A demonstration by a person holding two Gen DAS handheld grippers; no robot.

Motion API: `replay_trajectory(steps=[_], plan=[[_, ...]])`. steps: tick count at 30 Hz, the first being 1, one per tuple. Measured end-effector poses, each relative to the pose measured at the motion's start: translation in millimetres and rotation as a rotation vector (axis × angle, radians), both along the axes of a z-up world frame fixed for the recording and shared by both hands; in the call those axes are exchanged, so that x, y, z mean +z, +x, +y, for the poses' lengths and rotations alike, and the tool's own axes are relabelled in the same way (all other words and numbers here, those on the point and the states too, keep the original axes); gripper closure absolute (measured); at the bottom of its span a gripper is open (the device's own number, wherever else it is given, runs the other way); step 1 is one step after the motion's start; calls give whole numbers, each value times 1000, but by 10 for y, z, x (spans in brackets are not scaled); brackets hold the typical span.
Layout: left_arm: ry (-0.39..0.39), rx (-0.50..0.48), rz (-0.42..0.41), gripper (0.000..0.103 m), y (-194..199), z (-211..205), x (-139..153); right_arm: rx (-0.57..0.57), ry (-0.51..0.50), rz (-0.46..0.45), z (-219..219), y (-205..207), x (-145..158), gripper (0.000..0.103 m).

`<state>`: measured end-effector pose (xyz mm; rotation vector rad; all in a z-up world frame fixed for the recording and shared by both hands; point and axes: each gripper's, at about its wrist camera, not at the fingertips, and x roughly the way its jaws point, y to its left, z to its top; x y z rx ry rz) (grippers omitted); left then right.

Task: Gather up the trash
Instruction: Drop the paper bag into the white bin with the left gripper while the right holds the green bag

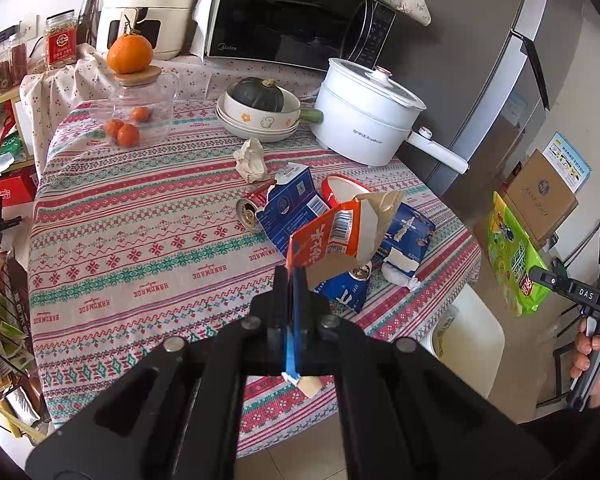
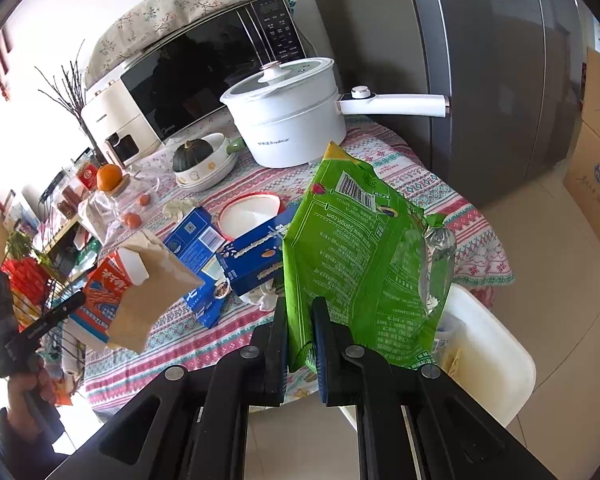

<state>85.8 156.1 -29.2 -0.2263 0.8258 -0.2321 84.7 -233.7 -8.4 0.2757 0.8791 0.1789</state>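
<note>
Your left hand-held gripper (image 1: 291, 280) is clamped on the corner of a torn orange carton (image 1: 332, 236), holding it in the air above the tabletop (image 1: 140, 240). Your right hand-held gripper (image 2: 302, 312) is pinched on the lower edge of a green snack bag (image 2: 356, 256), which hangs off the tabletop's edge over a white bin (image 2: 496, 360), probably the drop point. More trash lies on the cloth: blue cartons (image 1: 288, 208), a can (image 1: 250, 210), crumpled paper (image 1: 252, 158). The white pot (image 1: 364, 116) and bowls (image 1: 256, 118) stand behind, apart from the litter.
</note>
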Motion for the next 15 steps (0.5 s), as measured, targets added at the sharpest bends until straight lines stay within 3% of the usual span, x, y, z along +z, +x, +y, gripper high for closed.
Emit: replay_trajectory(steps=[7, 15], plan=[[-43, -57, -44, 101, -125, -220, 146, -3, 15, -6, -94, -117, -2, 91], [-86, -194, -105, 101, -294, -694, 362, -30, 0, 16, -302, -220, -115, 91]])
